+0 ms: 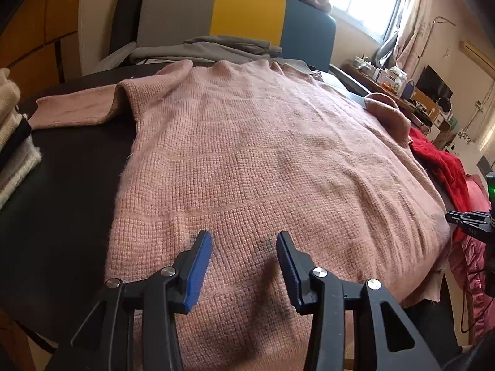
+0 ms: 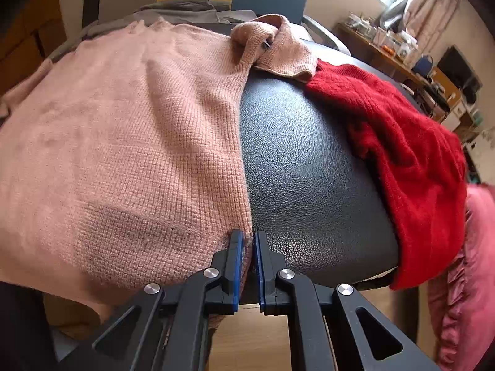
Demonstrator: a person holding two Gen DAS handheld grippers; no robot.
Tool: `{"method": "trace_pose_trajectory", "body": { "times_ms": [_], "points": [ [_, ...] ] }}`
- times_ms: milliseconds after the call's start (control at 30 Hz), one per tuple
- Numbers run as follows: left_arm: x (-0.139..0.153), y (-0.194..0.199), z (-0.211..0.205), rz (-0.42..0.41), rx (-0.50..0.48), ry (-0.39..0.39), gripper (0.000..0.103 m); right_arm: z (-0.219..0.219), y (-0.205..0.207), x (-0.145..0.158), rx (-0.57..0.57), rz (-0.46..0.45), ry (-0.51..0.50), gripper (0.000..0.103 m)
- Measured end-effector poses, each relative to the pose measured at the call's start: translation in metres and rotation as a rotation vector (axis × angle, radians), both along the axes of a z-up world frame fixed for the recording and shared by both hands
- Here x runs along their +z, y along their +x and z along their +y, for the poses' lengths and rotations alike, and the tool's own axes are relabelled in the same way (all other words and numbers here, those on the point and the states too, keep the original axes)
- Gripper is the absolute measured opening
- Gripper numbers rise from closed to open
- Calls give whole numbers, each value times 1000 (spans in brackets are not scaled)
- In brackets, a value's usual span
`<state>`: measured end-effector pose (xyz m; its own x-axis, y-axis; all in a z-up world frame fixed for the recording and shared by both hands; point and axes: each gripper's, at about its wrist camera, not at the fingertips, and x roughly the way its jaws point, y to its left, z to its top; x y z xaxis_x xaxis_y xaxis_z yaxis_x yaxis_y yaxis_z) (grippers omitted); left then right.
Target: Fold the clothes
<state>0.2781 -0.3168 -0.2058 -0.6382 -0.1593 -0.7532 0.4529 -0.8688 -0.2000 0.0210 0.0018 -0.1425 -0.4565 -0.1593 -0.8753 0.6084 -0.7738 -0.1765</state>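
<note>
Pink sweater (image 1: 247, 160) spread flat over my black table (image 2: 309, 160), red sweater (image 2: 411, 154) at its right edge, my left tongs (image 1: 244, 242) spread above the hem, my right tongs (image 2: 246, 241) pinching the sweater's corner, no readable writing.

Left hand-held gripper (image 1: 244, 241) gapes, angled downward; right hand-held gripper (image 2: 246, 238) is clamped.

pink sweater (image 2: 123, 142) hem behind jaws, desk clutter (image 1: 399, 80) perhaps too small
</note>
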Motion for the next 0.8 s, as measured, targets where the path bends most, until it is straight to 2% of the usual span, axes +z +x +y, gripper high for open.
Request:
{"method": "trace_pose_trajectory", "body": {
  "times_ms": [100,200,233,267,333,467,600,700,800],
  "points": [
    [16,4,-4,56,-6,-16,45,-1,1,10,19,-1,-29,10],
    [33,-7,-15,101,-6,-35,45,-15,0,33,46,3,-153,16],
    [38,-13,-19,104,-1,-44,45,-25,-1,40,67,-12,-205,27],
    [42,-20,-24,107,3,-48,45,-35,-2,46,89,-26,-257,44],
    [45,-34,-33,109,10,-43,45,-65,4,55,150,-30,-307,58],
    [47,-60,-46,91,2,-62,45,-126,13,54,247,-45,-327,58],
    [46,-92,-67,84,-19,-54,45,-175,16,48,314,-39,-290,59],
    [36,-122,-83,49,-30,-46,45,-198,0,40,308,-15,-243,64],
    [16,-144,-110,-5,22,-41,45,-209,-26,23,267,-15,-203,66]
  ]
}}
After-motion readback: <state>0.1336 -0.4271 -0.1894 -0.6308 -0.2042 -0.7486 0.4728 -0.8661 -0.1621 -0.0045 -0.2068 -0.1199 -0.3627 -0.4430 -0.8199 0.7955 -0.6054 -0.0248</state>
